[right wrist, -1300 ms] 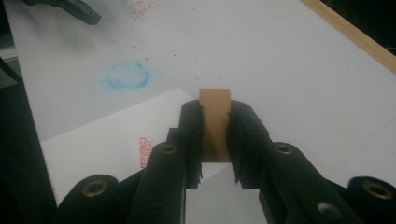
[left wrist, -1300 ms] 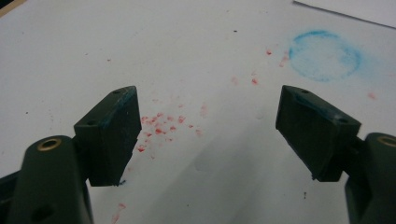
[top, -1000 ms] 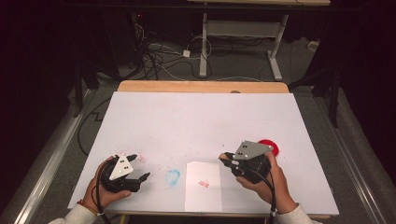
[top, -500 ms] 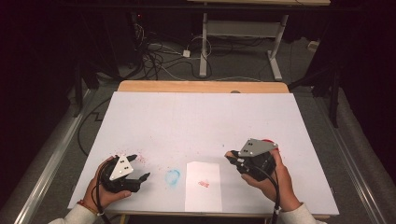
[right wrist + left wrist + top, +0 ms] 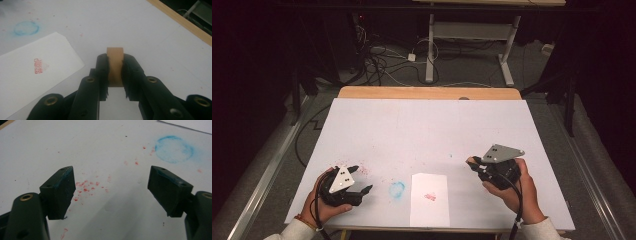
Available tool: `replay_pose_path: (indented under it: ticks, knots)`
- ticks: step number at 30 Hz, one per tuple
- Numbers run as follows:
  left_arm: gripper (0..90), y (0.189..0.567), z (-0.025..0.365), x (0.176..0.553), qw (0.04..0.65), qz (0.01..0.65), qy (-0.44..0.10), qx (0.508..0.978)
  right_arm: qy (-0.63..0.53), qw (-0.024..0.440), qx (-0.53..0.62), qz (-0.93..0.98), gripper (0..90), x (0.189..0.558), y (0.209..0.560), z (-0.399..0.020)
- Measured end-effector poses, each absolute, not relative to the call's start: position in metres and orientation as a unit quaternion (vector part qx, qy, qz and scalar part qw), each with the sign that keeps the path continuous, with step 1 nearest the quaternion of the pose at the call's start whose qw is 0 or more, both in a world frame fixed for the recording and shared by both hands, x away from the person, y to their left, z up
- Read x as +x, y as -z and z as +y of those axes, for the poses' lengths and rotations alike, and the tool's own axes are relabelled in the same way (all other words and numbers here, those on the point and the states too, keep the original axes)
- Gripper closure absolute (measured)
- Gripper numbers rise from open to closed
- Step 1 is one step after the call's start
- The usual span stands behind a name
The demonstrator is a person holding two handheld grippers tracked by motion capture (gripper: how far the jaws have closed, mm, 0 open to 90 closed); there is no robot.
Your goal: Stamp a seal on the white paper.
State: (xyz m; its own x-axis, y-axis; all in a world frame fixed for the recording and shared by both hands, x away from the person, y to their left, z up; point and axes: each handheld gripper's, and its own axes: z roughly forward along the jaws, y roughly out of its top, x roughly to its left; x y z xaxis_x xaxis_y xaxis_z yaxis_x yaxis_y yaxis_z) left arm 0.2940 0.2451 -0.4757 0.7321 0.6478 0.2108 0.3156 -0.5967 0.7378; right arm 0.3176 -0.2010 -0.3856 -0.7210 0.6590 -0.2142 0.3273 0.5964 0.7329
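Shifted rightward since a second ago, my right gripper (image 5: 473, 162) hovers over the white surface (image 5: 427, 130), jaws pinching a small wooden block (image 5: 115, 65) (probably a stamp). My left gripper (image 5: 360, 179) rests near the front edge, jaws spread, beside a blue ring stain (image 5: 397, 189). Stamped paper (image 5: 430, 199) lies between them.

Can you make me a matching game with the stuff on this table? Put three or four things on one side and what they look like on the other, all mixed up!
Things:
1. left gripper
2. right gripper
3. ring stain
4. paper sheet

Descriptions:
A. blue, right on the table top
B. carries a red stamp mark
C. jaws spread wide, nothing between them
D. jaws closed on a tan wooden block

Pairs: 1-C, 2-D, 3-A, 4-B
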Motion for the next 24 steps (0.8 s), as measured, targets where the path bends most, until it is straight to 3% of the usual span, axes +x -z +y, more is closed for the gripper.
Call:
replay_pose_path:
  ticks: [24]
  knots:
    - [21.5,0.478,0.249,0.292,0.354,0.292,-0.227,0.859,-0.339,0.268,0.345,0.833,76.1,0.331,0.380,-0.247]
